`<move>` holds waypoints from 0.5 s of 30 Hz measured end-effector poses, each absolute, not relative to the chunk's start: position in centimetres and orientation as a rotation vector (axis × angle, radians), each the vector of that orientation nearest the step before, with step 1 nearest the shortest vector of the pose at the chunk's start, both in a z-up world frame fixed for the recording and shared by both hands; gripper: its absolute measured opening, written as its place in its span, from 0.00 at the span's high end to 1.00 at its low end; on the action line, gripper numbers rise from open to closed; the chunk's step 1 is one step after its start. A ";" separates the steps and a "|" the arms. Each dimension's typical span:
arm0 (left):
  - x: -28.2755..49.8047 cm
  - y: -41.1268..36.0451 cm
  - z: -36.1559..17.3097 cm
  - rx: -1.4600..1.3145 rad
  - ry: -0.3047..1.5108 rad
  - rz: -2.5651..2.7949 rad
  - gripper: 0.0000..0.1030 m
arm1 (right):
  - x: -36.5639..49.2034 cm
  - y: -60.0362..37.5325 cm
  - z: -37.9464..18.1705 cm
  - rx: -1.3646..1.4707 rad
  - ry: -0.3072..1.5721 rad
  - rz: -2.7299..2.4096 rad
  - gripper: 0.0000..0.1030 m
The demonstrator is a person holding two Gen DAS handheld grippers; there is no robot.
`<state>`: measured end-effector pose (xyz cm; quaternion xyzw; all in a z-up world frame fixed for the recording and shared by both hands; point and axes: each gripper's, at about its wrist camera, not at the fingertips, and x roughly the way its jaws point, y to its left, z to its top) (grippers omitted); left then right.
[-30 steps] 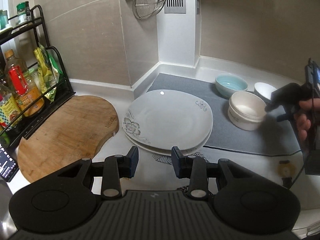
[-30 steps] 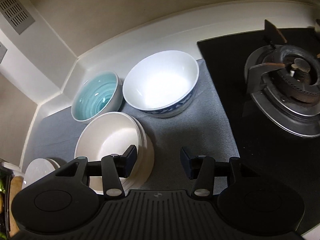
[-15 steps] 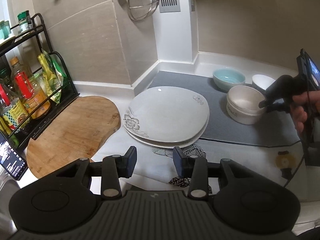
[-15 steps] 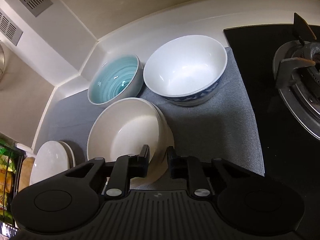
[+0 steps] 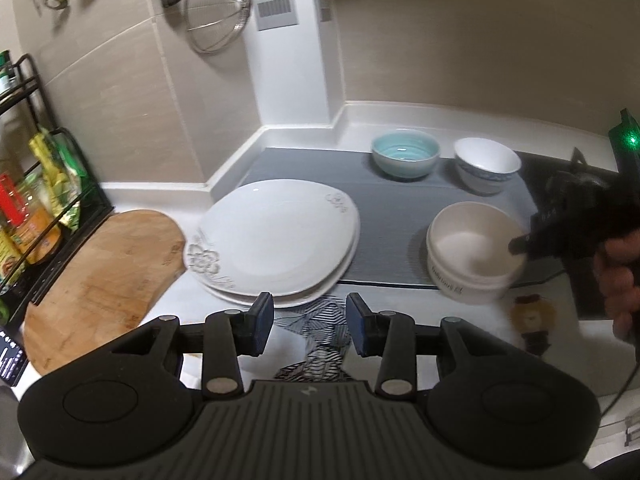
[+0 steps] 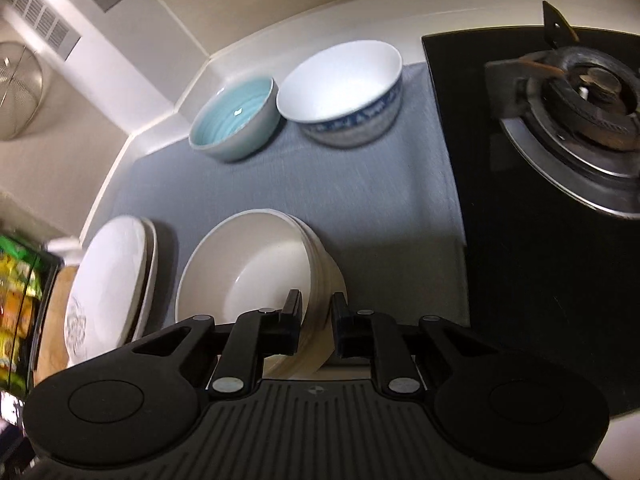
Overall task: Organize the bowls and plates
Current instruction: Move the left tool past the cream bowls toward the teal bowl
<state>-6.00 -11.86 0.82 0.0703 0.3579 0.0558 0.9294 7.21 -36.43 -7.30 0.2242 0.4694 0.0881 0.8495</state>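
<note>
Two stacked white floral plates (image 5: 276,236) lie at the left edge of the grey mat (image 5: 392,204). My left gripper (image 5: 310,316) hovers just in front of them, open, with nothing between its fingers. A cream bowl (image 6: 248,272), with a nested rim beneath it, sits at the mat's front edge. My right gripper (image 6: 316,312) is closing on its near rim, one finger inside and one outside, pads on the wall. The left wrist view shows that gripper (image 5: 520,246) at the cream bowl (image 5: 468,248). A teal bowl (image 6: 234,120) and a white bowl with a blue band (image 6: 340,84) stand at the mat's back.
A gas burner (image 6: 584,96) on black glass lies right of the mat. A wooden cutting board (image 5: 100,280) and a black rack of bottles (image 5: 40,200) are on the left. A wire strainer (image 5: 218,16) hangs on the wall. A patterned paper (image 5: 320,320) lies under my left gripper.
My right gripper has shut onto the cream bowl's rim and drawn the bowl toward the mat's front edge, away from the other bowls. My left gripper has backed away from the plates.
</note>
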 end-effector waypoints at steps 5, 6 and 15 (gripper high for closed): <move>-5.5 -12.9 0.5 0.143 0.728 0.084 0.57 | 6.2 -36.5 -7.3 0.441 0.998 0.196 0.82; -5.4 -13.0 0.5 0.141 0.726 0.079 0.56 | 5.9 -36.5 -7.3 0.436 1.003 0.200 0.82; -3.7 -12.5 0.0 0.111 0.714 0.031 0.55 | 4.4 -36.0 -6.5 0.367 1.003 0.203 0.78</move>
